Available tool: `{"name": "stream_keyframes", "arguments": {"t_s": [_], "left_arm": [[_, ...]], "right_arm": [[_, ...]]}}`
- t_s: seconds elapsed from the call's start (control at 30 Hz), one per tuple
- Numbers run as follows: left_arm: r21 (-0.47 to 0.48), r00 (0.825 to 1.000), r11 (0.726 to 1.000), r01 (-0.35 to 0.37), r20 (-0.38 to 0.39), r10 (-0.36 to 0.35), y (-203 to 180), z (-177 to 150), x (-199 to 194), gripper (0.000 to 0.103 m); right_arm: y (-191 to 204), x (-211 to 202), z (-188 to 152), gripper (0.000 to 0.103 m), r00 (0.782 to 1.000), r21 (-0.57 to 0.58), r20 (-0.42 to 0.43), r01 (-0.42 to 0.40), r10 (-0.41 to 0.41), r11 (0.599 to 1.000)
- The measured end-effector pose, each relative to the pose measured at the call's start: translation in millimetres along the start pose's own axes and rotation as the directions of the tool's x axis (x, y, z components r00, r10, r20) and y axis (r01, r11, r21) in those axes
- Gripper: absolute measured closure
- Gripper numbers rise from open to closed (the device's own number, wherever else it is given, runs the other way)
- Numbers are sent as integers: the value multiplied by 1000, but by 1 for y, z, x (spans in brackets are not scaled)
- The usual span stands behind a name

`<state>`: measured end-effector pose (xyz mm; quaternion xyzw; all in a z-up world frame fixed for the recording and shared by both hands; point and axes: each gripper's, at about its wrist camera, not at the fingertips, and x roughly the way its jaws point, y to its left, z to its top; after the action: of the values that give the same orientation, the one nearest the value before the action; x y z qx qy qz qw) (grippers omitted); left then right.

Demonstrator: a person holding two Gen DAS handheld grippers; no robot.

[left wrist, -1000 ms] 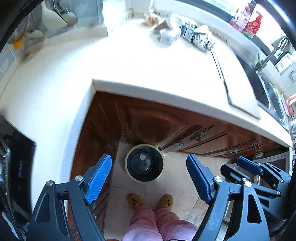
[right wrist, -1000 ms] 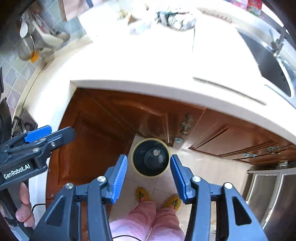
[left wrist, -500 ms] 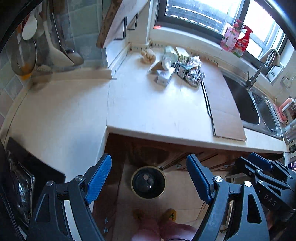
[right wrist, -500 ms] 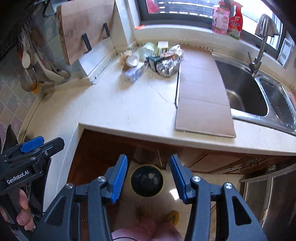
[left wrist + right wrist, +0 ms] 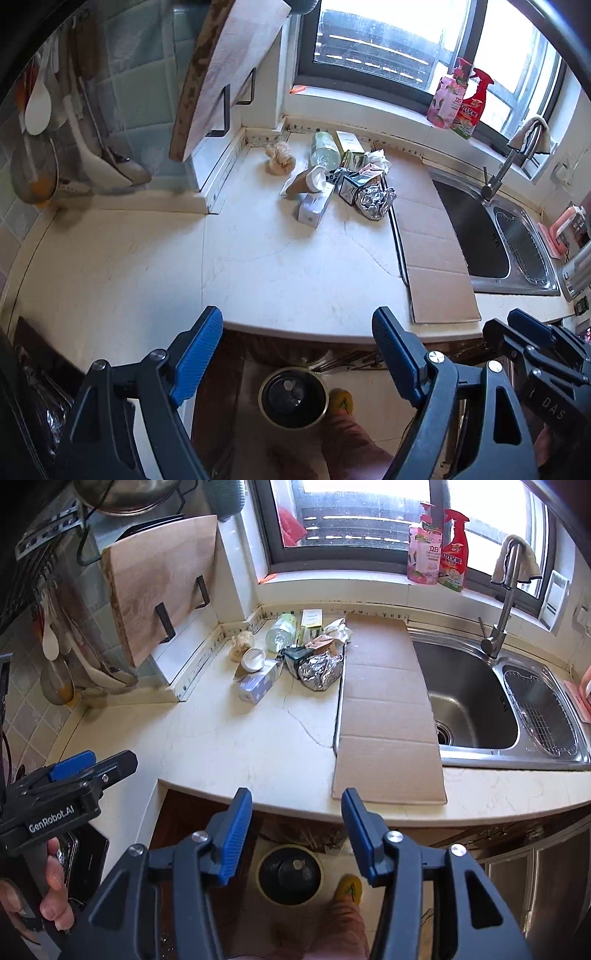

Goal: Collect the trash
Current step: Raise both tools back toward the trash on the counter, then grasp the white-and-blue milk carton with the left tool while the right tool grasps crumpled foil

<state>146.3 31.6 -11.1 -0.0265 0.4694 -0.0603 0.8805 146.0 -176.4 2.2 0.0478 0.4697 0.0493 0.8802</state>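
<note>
A: Both tools hang empty at frame bottom, left gripper (image 5: 297, 341) spread wide, right gripper (image 5: 296, 819) about half open, neither holding anything

B: And the trash?

A: The litter pile (image 5: 295, 653) sits upper centre on the counter (image 5: 236, 746), well apart; the bin (image 5: 290, 873) waits on the floor below

B: Risk?

A: Probably the crumpled foil (image 5: 375, 197) slipping loose, or neighbours getting knocked off

A home kitchen is showing here: beside the steel sink (image 5: 476, 698), a cutting board (image 5: 159, 579) and ladles (image 5: 37, 103) are hanging along the tiled wall.
</note>
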Motion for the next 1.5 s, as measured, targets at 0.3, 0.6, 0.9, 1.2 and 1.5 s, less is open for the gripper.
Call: {"name": "stream_keyframes", "arguments": {"t_s": [0.3,0.6,0.9,1.2,1.5], "left_arm": [[5,999,1000,-23,-23,23,-25,57,49,21],[14,992,996,-91,-81,92,-38,132,142,21],[-3,980,993,-118,-161,116,-33,163,211,21],[-41,975,996,-75,-213,65,-30,149,247,21],[-53,973,996,-77,-220,63,-25,149,277,29]], "right_arm": [[-26,56,63,52,996,-41,-41,-84,83,996],[-43,135,122,52,979,-56,-128,-169,161,984],[-75,213,169,52,966,-1,-193,-174,170,985],[-93,269,192,52,931,67,-269,-240,249,969],[-82,295,188,52,902,88,-315,-281,295,956]]}}
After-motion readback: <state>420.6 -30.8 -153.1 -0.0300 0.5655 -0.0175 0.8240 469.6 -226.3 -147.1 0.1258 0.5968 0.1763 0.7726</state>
